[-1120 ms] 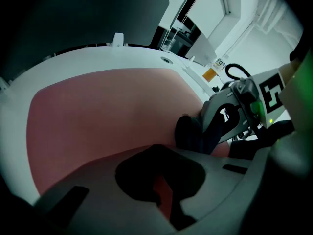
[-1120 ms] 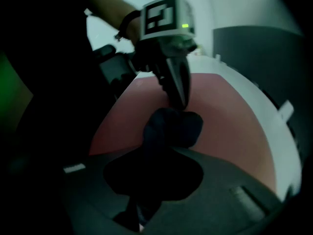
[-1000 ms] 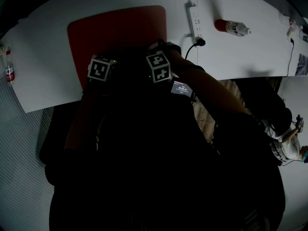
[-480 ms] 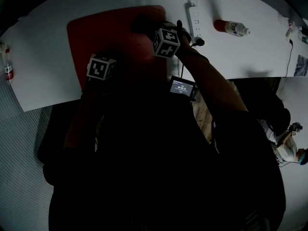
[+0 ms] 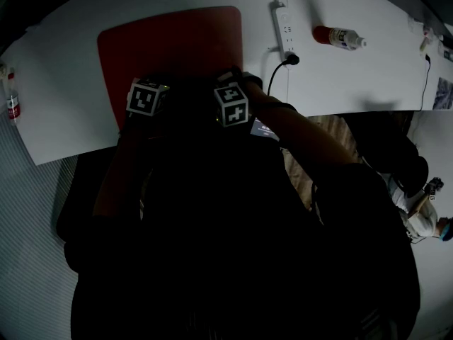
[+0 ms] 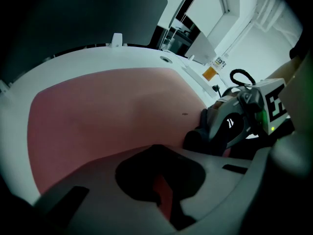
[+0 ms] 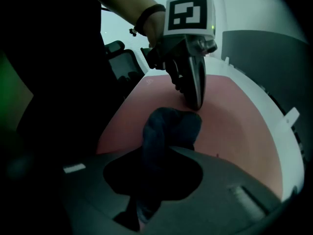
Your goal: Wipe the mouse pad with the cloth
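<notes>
- Red mouse pad [image 5: 170, 41] lies on the white table [image 5: 354, 76] in the upper left-centre of the head view. Its near edge is hidden under the 2 grippers and the person's dark body.
- The right gripper [image 7: 139, 204] has its jaws clamped on the dark blue cloth [image 7: 168, 131]. The cloth bunches forward from the jaws onto the pad, in the middle of the right gripper view.
- 0.5 s ago this gripper was up near the pad's upper right corner, beside the power strip [image 5: 287, 30]. Now its marker cube is back near frame centre, close to where it stood 1 s ago. I read that as 1 full out-and-back wiping stroke along the pad's right side.
- The left gripper [image 6: 164, 197] has barely shifted across the 3 head pictures and sits left of centre. Its jaws are closed to a thin slit with nothing held. Its tips appear to rest on the pad just behind the cloth, probably pinning the pad down.
- Wiping looks under way rather than finished. The broad upper left of the pad shows no cloth on it in any of these pictures, so later strokes would likely need to move that way.
</notes>
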`<state>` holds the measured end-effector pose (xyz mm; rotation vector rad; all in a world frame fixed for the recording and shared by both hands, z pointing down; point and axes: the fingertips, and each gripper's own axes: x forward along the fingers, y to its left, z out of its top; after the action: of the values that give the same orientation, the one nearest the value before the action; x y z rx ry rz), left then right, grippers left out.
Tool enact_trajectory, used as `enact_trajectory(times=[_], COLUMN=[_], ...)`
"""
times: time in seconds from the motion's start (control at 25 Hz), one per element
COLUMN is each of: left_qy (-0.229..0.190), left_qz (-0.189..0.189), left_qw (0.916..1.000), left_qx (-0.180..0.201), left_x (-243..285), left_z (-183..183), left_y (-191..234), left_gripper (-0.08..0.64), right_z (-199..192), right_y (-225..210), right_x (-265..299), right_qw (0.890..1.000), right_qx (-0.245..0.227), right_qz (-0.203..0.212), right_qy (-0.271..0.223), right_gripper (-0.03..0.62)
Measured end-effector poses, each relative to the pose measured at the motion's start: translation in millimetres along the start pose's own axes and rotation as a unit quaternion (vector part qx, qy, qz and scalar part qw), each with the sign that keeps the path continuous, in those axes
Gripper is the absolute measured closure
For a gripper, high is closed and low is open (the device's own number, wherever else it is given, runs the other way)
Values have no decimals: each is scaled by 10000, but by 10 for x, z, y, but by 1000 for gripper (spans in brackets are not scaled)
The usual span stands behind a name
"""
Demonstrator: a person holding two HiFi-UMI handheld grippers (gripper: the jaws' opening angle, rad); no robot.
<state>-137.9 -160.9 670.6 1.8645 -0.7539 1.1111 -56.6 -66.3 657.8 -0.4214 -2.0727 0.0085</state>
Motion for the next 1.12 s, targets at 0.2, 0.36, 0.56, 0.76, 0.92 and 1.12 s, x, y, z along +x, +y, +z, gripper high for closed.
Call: enact_trajectory(times=[0.2,0.36,0.56,0.76,0.92,1.12], left_qy=[-84,81,1,20,-4,29], left_qz=[1,7,-9,29,-100,-111], left_qw=[10000,10000,10000,10000,9999,9999], left_qx=[-25,-32,-19,58,-25,24], left_x=[10,-1,-7,-26,-9,15], left_z=[0,-67,-44,-30,-12,-7], left_y=[-14,6,-25,21,-32,-30], left_gripper=[552,552,552,552,552,552], right_z=[-306,-497,-579,-607,-622,-600], right_y=[-560,-1122,-1364,-1483,-1517,-1427], right_x=[-241,-487,-611,-701,-705,-670], right_qw=[9966,9899,9829,9752,9676,9675], right_qx=[-36,504,861,1207,1441,1796], right_qz=[-793,-1307,-1614,-1839,-2065,-1780], right_qy=[200,199,200,243,164,-11], right_gripper=[531,529,528,528,529,532])
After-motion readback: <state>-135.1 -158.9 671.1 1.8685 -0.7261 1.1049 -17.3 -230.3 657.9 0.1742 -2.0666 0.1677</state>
